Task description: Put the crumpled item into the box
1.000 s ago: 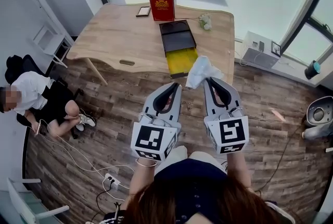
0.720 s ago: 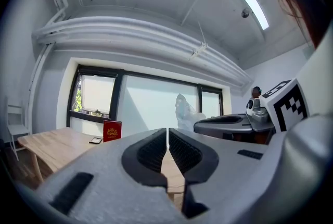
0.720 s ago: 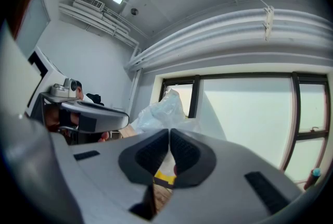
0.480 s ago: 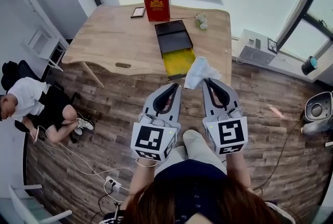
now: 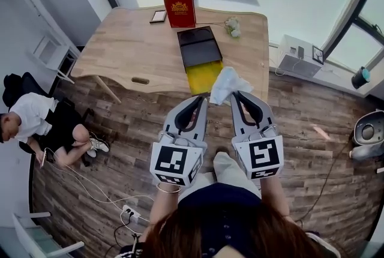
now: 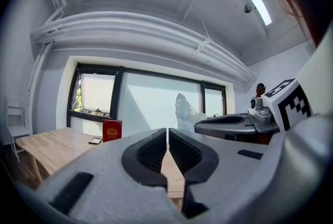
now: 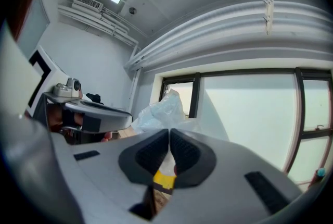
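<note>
My right gripper (image 5: 235, 95) is shut on a crumpled white plastic wrapper (image 5: 227, 84), held up over the table's near edge beside the box. That wrapper (image 7: 158, 111) bulges above the closed jaws in the right gripper view and shows as a pale tuft (image 6: 186, 112) in the left gripper view. The box (image 5: 201, 56) lies open on the wooden table (image 5: 138, 41), with a dark tray at the back and a yellow lining at the front. My left gripper (image 5: 203, 99) hangs beside the right one, shut with nothing in it (image 6: 167, 137).
A red box lid (image 5: 176, 8) stands upright behind the open box, with a phone (image 5: 158, 15) to its left and a small pale flower-like item (image 5: 232, 25) to its right. A person (image 5: 36, 125) sits on the floor at left, with cables nearby. A white appliance (image 5: 298, 53) stands right of the table.
Both grippers have drifted slightly forward toward the table's edge, the wrapper still held in the right one. The view has shifted a little; the seated person has moved slightly.
</note>
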{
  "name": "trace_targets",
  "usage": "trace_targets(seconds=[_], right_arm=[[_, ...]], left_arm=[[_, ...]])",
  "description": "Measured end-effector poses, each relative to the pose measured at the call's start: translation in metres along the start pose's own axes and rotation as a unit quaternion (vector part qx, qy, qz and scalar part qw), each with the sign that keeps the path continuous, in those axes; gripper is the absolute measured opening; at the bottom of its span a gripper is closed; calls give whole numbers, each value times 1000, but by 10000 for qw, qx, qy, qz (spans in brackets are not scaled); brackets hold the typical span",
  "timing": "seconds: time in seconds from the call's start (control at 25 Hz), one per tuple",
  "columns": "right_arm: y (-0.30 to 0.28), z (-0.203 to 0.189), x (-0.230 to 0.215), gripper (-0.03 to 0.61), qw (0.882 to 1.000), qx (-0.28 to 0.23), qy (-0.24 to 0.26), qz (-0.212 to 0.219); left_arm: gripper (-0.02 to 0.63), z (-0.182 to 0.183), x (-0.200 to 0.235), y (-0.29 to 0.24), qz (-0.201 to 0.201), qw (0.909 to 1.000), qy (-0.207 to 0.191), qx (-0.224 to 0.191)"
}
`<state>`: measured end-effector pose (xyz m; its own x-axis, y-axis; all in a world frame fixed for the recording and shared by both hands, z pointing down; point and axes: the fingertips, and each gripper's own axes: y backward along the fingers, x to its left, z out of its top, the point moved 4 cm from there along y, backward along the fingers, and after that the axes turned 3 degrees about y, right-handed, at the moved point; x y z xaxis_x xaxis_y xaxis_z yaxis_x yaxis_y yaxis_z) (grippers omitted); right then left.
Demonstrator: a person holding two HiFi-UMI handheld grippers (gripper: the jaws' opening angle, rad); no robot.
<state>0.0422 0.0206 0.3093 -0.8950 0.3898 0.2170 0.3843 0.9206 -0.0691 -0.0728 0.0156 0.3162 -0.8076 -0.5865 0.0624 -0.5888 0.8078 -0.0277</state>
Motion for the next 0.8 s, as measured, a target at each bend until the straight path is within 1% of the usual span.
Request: trace_targets(seconds=[0.48, 0.8], right_arm=[[-39, -6, -23, 31, 9998, -10, 40, 217], [-67, -15, -38, 31, 9995, 49, 54, 302]], left_arm=[[35, 2, 15, -34, 213, 9998, -22, 4], [35, 1, 30, -57, 325, 9994, -54, 80]])
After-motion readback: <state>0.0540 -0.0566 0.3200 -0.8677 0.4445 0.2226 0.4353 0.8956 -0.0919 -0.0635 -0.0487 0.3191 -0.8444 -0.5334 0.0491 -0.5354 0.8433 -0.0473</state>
